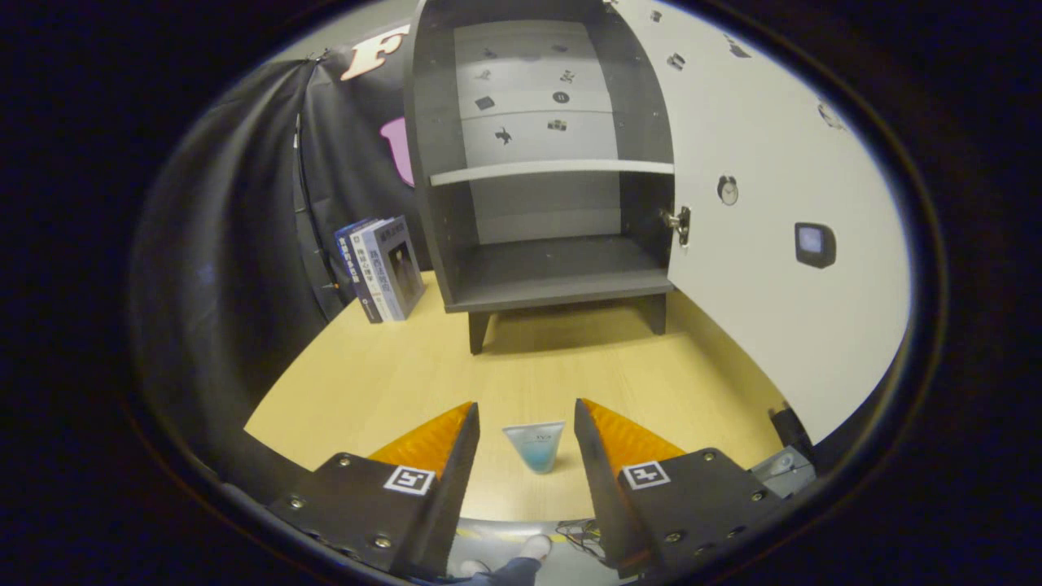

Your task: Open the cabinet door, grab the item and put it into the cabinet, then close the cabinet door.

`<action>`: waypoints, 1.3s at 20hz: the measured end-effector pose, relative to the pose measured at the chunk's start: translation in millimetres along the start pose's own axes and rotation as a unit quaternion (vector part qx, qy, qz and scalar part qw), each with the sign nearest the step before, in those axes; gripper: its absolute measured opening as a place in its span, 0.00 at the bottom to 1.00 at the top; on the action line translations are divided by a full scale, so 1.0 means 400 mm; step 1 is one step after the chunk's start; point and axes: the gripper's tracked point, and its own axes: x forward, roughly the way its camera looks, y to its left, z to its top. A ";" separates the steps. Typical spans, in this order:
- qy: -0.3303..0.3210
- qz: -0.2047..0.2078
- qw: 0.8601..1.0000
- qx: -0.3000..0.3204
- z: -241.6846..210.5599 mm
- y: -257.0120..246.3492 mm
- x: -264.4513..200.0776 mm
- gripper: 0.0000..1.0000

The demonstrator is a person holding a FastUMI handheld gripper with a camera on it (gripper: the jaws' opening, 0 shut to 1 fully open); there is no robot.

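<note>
Tool [527, 427] fingers stand apart, with a small pale-blue tube [535, 446] upright on its cap between them, touching neither finger, near the front edge of the light wood bench [391, 374]. Further off on the bench stands the dark cabinet [547, 163], its white door [773, 244] swung fully open to the right, one pale shelf [552, 170] across the middle and the lower compartment bare. To the left of the cabinet, several books [383, 267] stand upright, leaning against the black cloth wall.

No legible text or labels.
</note>
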 end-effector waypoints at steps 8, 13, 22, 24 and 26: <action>0.033 -0.002 0.999 0.010 -0.046 0.004 0.022 0.69; 0.047 0.002 0.999 0.009 -0.067 0.006 0.032 0.70; 0.040 -0.020 0.999 0.009 -0.077 -0.010 0.060 0.58; 0.037 -0.017 0.999 0.009 -0.074 -0.009 0.062 0.54; 0.039 -0.012 0.999 0.007 -0.076 -0.008 0.061 0.54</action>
